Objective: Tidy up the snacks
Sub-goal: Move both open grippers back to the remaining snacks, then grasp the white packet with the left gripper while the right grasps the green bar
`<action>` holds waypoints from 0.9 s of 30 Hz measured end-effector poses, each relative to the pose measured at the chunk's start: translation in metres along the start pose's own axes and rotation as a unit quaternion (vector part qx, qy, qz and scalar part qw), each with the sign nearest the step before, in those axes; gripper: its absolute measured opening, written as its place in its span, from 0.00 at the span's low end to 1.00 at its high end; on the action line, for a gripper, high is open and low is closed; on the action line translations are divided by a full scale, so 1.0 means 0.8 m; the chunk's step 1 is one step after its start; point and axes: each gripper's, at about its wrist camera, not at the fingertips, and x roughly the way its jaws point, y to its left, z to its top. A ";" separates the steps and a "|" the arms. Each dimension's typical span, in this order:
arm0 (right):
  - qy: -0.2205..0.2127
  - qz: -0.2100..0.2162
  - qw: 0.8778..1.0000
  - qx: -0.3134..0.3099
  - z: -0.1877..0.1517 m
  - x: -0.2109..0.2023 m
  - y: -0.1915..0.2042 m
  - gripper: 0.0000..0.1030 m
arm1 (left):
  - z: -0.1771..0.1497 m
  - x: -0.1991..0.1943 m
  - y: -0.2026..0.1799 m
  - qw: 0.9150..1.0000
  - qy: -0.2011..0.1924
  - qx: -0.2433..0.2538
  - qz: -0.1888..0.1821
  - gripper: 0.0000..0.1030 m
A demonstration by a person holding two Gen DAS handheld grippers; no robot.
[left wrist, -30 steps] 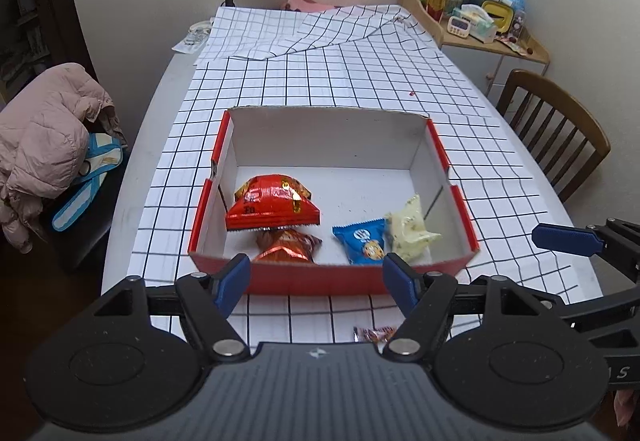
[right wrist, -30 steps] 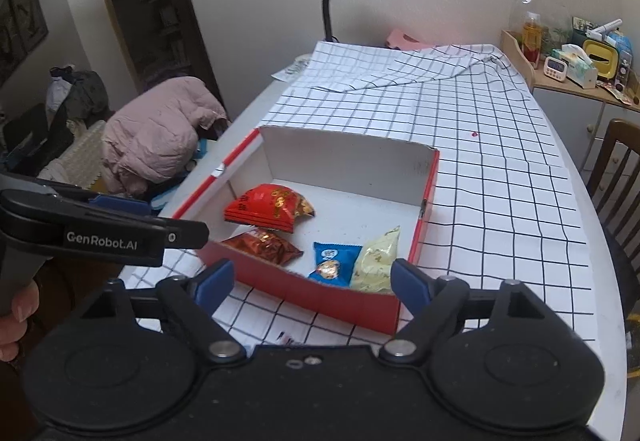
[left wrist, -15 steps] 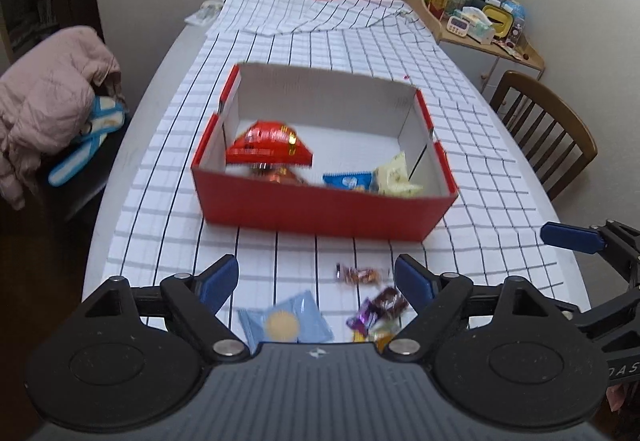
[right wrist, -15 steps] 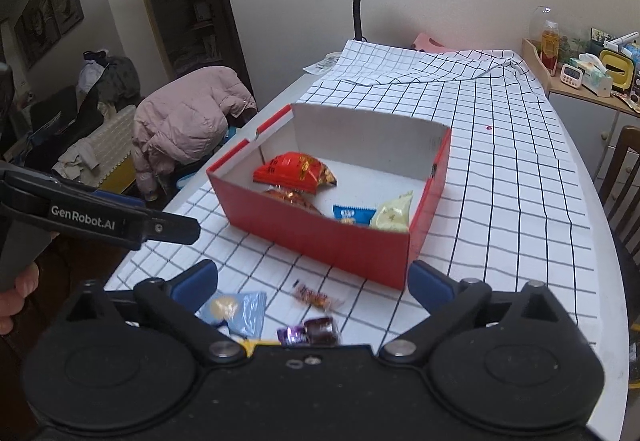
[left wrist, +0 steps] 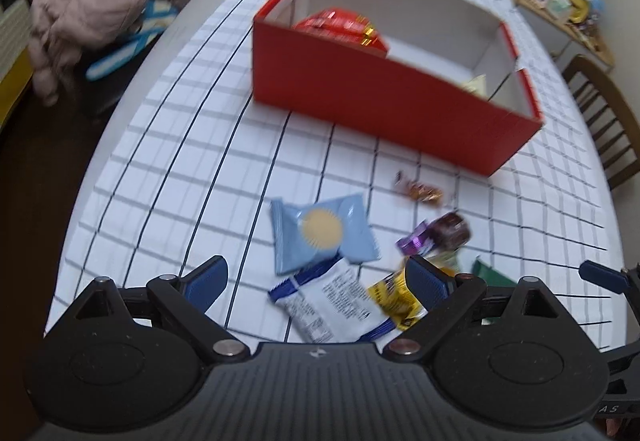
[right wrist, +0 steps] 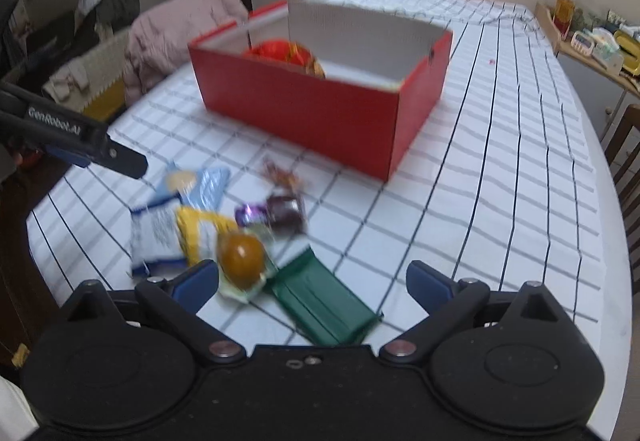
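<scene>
Snacks lie loose on the checked cloth in the lower middle of both views, in front of the red box (left wrist: 384, 97). Your left gripper (left wrist: 316, 281) is opening over the white-and-blue packet (left wrist: 332, 305), gripping nothing; your right gripper (right wrist: 312, 281) is closing slightly, though wide and empty, over the green packet (right wrist: 324, 305). Wrappers look light, crinkly and slippery, so pinch an edge seam.

Matt red cardboard box (left wrist: 376, 97); glossy plastic snack wrappers (left wrist: 322, 231).
</scene>
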 end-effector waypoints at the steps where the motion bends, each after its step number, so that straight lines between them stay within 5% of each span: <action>1: 0.007 0.002 1.000 -0.001 -0.003 0.005 -0.002 0.96 | -0.002 0.006 0.000 1.000 0.005 -0.003 0.005 0.93; 13: 0.054 0.002 0.997 -0.051 -0.019 0.046 -0.009 0.91 | -0.009 0.055 0.005 0.995 0.045 -0.079 0.045 0.93; 27: 0.079 0.005 0.992 -0.100 -0.020 0.071 -0.008 0.72 | -0.015 0.084 -0.003 0.989 0.072 -0.117 0.062 0.87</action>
